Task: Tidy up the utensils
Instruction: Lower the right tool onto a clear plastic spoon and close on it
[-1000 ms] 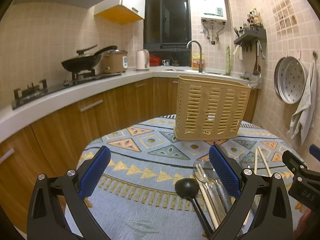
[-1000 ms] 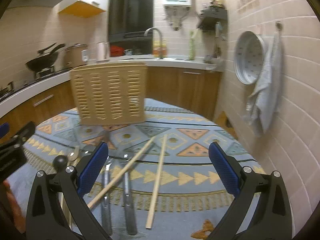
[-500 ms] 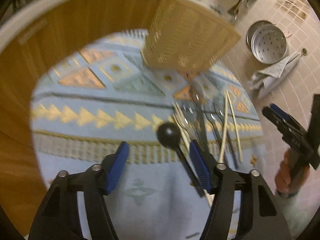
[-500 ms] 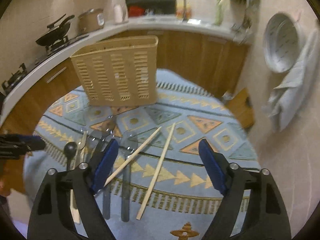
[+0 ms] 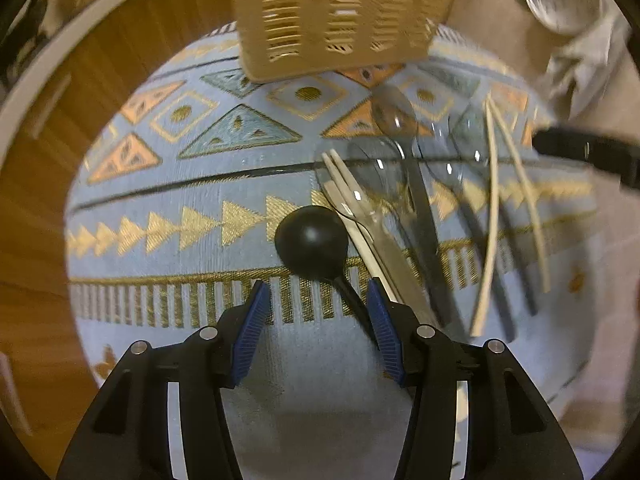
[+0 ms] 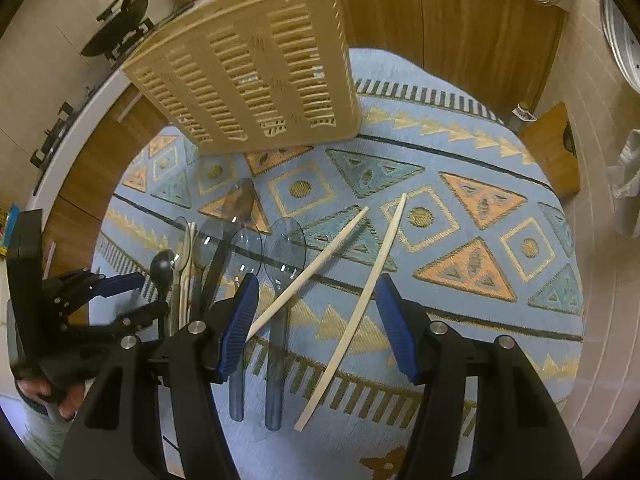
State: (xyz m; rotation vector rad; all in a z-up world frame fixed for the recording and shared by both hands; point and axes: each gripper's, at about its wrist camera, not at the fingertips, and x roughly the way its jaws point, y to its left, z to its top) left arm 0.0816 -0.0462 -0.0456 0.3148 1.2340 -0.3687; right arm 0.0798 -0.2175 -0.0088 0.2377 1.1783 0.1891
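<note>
Both grippers have tipped down toward the table; left gripper (image 5: 316, 312) jaws closing astride the black round-bowled ladle (image 5: 312, 242), right gripper (image 6: 312, 320) jaws closing over pale chopsticks (image 6: 352, 312), nothing gripped—centre each handle first.

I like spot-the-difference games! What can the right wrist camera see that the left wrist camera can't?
Only the right wrist view shows the left gripper from outside, the hand holding it, the stove pan and a wooden board against the wall. Only the left wrist view shows a hanging cloth. Both show the beige basket, patterned tablecloth, black ladle, clear spoons and chopsticks. Both grippers' jaws are closing, gripping nothing yet.
</note>
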